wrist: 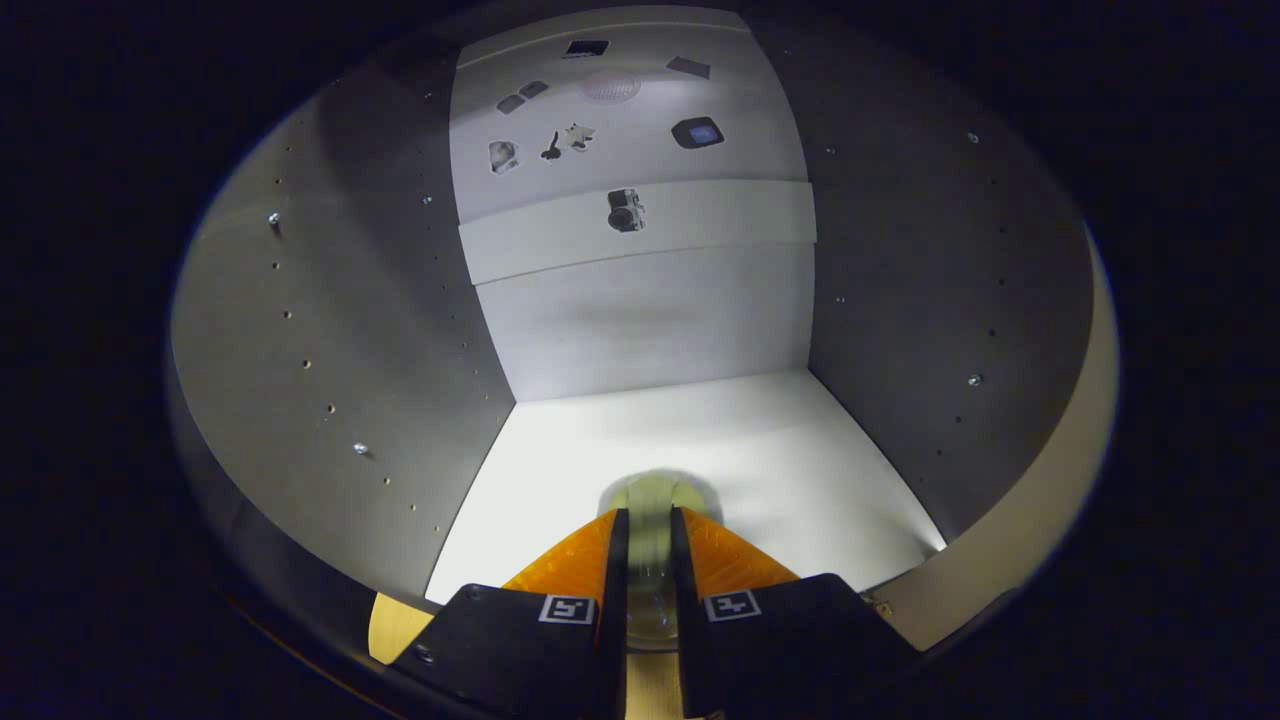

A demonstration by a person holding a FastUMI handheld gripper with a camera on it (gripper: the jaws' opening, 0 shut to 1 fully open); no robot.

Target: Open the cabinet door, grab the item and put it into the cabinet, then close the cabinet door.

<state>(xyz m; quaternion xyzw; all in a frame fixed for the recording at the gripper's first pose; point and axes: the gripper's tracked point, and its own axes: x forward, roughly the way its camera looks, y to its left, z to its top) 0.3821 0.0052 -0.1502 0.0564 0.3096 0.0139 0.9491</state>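
We have the gripper (648,540) reaching into the open cabinet (400,330), its two fingers drawn close together and clamped on the item (655,497), a small pale yellowish-green thing whose rounded top pokes out past the fingertips at twelve o'clock from them. It sits low over the white cabinet floor (760,440), the back wall (650,320) further off at twelve, grey side walls at nine and three. We judge it light and fairly stiff, perhaps a little slick; a clear rounded part seems to show lower between the fingers. The hold across its middle looks sound for setting it down gently.
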